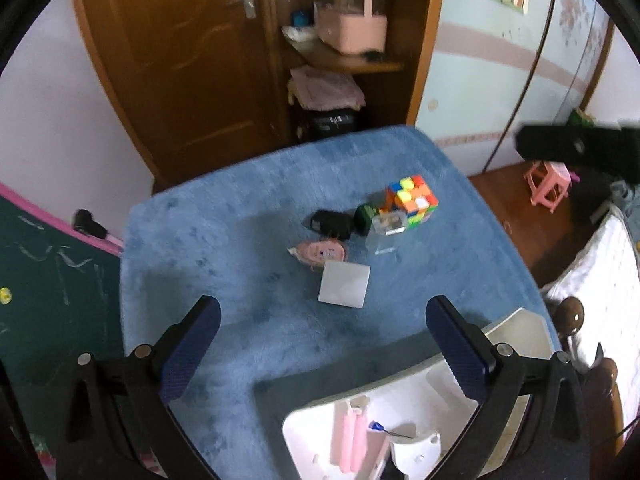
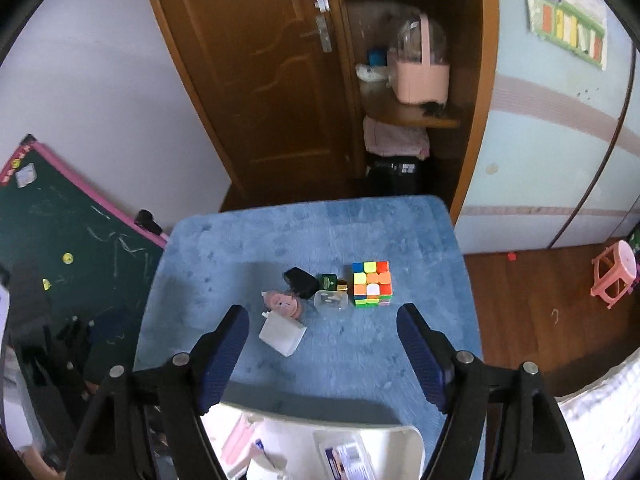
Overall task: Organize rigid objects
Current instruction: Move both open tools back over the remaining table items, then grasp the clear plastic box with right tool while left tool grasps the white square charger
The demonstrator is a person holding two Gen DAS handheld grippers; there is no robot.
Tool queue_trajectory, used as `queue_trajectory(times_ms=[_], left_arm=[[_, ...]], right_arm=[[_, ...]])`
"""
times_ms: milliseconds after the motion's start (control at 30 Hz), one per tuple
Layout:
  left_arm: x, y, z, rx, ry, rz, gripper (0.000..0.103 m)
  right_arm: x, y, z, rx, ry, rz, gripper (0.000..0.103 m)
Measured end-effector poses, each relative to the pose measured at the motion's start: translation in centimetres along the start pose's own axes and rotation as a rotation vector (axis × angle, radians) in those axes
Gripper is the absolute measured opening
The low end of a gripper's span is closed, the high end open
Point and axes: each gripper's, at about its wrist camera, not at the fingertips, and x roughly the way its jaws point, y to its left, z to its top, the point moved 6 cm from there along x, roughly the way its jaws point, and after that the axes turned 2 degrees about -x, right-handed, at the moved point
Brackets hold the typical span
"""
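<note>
I am holding my left gripper (image 1: 322, 322) with its two blue, ribbed-pad fingers spread wide and gripping nothing, and my right gripper (image 2: 322, 330) is standing just as wide apart and just as empty. Nearest to me, under both sets of fingers, a white hard-plastic organizer tray (image 1: 404, 412) with moulded compartments is sitting at the near edge of the table; a pale pink, smooth stick-shaped item (image 1: 350, 438) is lying in one of its compartments. The tray is resting on a plush blue fleece cloth (image 2: 240, 248) that is covering the square tabletop.

Farther out on the cloth, a flat white square box (image 2: 282, 336) is lying tilted, and a round pink toy with a pig face (image 2: 286, 304) is touching its far corner. Beside the toy, a small clear plastic box (image 2: 330, 300) is sitting, with a dark green little block (image 2: 330, 282) just behind it and a matte black rounded case (image 2: 299, 280) to its left. At the right end of the cluster, a glossy multicoloured puzzle cube (image 2: 372, 284) is standing upright, close beside the clear box.

Beyond the table, a brown wooden door (image 2: 260, 80) is standing against the wall.
</note>
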Motion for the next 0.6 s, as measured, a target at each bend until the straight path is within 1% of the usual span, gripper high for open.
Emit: queue_trajectory(times_ms=[167,333,433,600], left_arm=[[5.0,0.3,-0.2,-0.029,0.067,-0.042,0.102],[8.8,0.1,-0.2,-0.058,0.118,-0.080,0.102],[10.5,-0.2,-0.4,-0.067,0.143,-0.094,0.102],[12.3,0.0,-0.7,-0.092,0.173,-0.108,0.102]], right_arm=[[6.0,-0.4,0.7,0.044,0.098,-0.008,0.077],[12.0,-0.8,0.4,0.084,0.197,-0.024,0.077],[15.3,-1.0,-0.1,0.108,0.250,-0.022,0.077],[19.4,-1.4,-1.3,0.153,0.326,-0.011,0.077]])
